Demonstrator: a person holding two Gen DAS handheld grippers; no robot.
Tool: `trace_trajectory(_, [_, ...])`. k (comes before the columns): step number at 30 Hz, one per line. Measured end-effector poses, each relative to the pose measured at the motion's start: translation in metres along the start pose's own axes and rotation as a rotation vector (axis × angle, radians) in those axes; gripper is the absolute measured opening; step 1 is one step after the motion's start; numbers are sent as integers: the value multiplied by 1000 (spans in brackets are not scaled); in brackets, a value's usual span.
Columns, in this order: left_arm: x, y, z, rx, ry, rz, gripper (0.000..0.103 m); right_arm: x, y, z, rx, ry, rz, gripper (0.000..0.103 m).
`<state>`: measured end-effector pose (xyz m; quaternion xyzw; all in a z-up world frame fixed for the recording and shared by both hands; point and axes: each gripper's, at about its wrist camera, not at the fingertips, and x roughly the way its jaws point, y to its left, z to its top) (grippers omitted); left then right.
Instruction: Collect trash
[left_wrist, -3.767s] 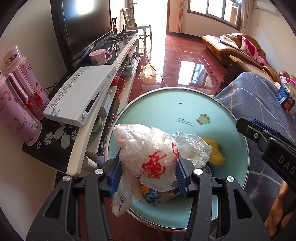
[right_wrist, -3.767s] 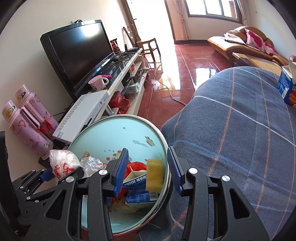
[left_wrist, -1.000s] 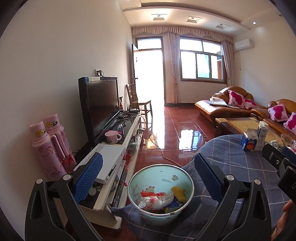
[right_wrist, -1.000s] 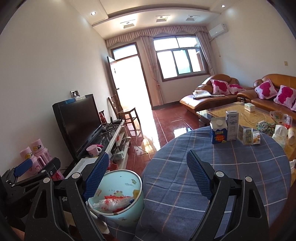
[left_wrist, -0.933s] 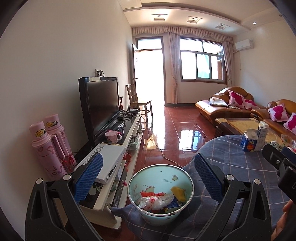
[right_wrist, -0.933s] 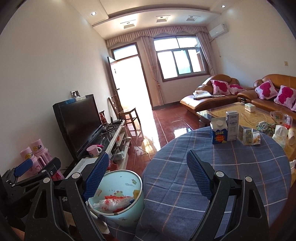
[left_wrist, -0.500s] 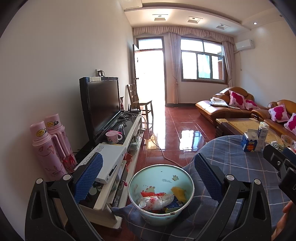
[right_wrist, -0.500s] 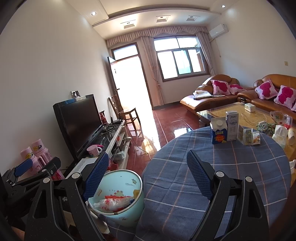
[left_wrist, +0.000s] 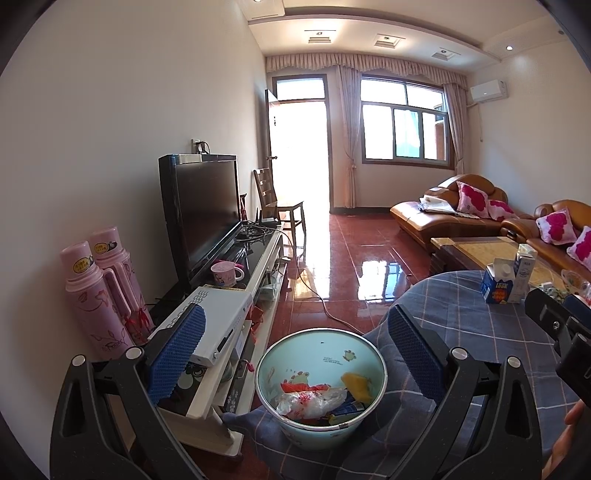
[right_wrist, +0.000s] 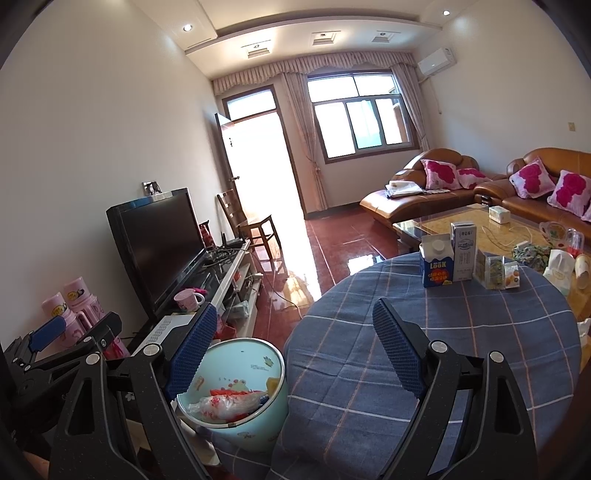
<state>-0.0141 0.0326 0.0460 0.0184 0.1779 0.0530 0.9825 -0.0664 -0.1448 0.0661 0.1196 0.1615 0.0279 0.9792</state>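
"LOOK" is printed in white letters on the blue carton (right_wrist: 437, 266) that stands on the surface (right_wrist: 461, 332). Chinese characters are printed down the taller white and blue carton (right_wrist: 463, 251) just beside it, too small to be read. No other text can be read.
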Motion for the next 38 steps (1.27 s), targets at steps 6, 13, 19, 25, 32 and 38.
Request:
trace_trajectory(6, [-1,3,1,-13,-4,-1,97,-1,0,0,-1,1,1,85])
trace_trajectory(13, [1,1,1,-20,3,4,97,-1,-1,-1,1,5,-1,85])
trace_trajectory(19, [8,7,-1,-73,44,-108,97,1,-4,-3,7,11,-6,85])
trace_trajectory(25, [9,3,-4,-49,39,-91,97,3,-5,-5,12,21,-7,85])
trace_trajectory(32, [12,3,-4,-51,48,-55,97,5,-9,-6,21,24,-15,85])
trace_trajectory(38, [15,6,-5,-60,51,-33,97,7,-13,-7,33,27,-33,87])
